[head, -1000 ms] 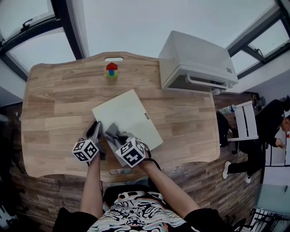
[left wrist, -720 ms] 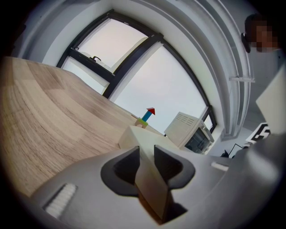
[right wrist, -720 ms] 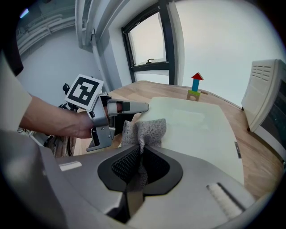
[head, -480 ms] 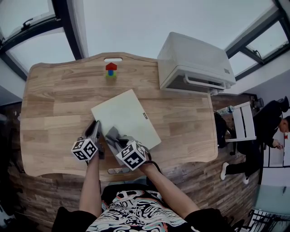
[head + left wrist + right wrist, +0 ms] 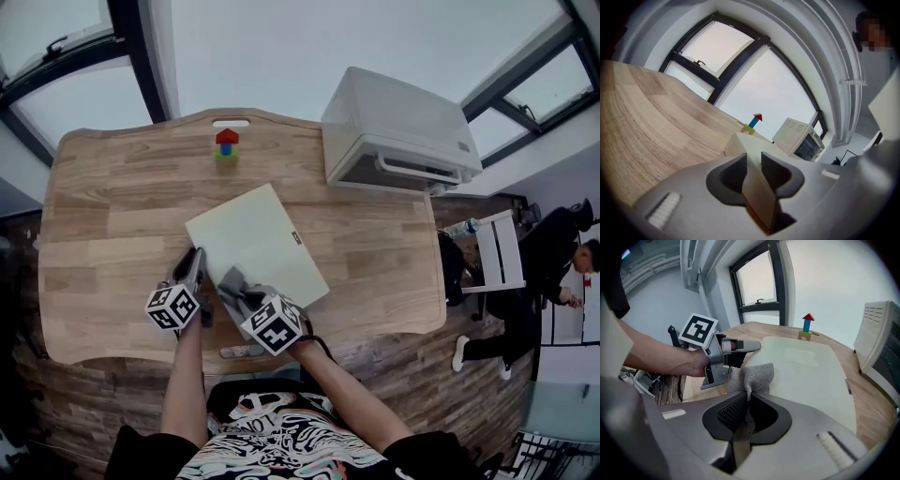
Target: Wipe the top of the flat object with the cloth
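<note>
A pale cream flat board (image 5: pixel 262 234) lies slanted on the wooden table (image 5: pixel 103 216). My left gripper (image 5: pixel 194 265) is at its near left corner. In the left gripper view the board's edge (image 5: pixel 749 146) fills the gap between the jaws, which have just closed a little further on it. My right gripper (image 5: pixel 234 286) is shut on a grey cloth (image 5: pixel 232 278). The cloth (image 5: pixel 752 375) bunches out of the jaws and rests on the board (image 5: pixel 806 366) near that same corner, close beside the left gripper (image 5: pixel 740 347).
A small tower of coloured blocks (image 5: pixel 226 143) stands at the table's far edge. A white oven-like appliance (image 5: pixel 398 131) fills the far right corner. Off the table to the right are a white chair (image 5: pixel 497 262) and a seated person (image 5: pixel 562 253).
The right gripper has slid the cloth a short way toward the board's near edge. The left gripper has stayed at the board's corner.
</note>
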{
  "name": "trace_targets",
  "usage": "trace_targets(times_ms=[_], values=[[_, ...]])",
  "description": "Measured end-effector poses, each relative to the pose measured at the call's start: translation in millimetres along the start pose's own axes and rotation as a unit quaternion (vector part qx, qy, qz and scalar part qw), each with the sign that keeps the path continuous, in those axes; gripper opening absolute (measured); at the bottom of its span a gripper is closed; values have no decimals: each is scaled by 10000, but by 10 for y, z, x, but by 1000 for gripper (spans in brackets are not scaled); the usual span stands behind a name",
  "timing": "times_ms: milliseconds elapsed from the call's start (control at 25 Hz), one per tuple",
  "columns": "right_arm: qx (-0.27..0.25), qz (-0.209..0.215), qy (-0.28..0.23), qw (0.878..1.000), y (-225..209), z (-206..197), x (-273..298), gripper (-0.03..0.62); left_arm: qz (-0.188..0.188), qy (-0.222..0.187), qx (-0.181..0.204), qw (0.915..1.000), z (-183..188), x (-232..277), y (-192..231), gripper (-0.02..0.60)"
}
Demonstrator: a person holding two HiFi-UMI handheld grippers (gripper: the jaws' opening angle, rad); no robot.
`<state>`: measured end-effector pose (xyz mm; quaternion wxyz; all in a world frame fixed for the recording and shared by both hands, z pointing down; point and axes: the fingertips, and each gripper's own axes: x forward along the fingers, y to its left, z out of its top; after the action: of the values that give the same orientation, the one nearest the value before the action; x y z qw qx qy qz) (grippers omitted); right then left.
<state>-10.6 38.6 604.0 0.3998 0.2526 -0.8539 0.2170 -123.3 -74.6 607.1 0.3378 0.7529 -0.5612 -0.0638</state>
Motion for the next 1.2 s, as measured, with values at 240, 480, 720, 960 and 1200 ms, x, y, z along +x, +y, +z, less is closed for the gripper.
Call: trace_targets(times_ms=[240, 480, 720, 960, 1200], values=[[25, 45, 74, 10000, 55, -76, -45, 20, -18, 0, -17, 10000, -5, -9, -1, 155], [85, 154, 147, 9997, 126, -189, -109, 20, -9, -32, 21, 10000, 1, -27, -3, 150], [167, 251, 177, 9994, 130, -239, -143, 20, -54, -56, 29, 10000, 18, -1, -21, 147], [242, 436, 316, 9983, 174, -264, -153, 20, -14, -82, 56, 9999, 5, -28, -9, 146], [146, 520, 645, 9965, 212, -347, -201, 20, -30, -76, 48, 10000, -7, -29, -11, 146]])
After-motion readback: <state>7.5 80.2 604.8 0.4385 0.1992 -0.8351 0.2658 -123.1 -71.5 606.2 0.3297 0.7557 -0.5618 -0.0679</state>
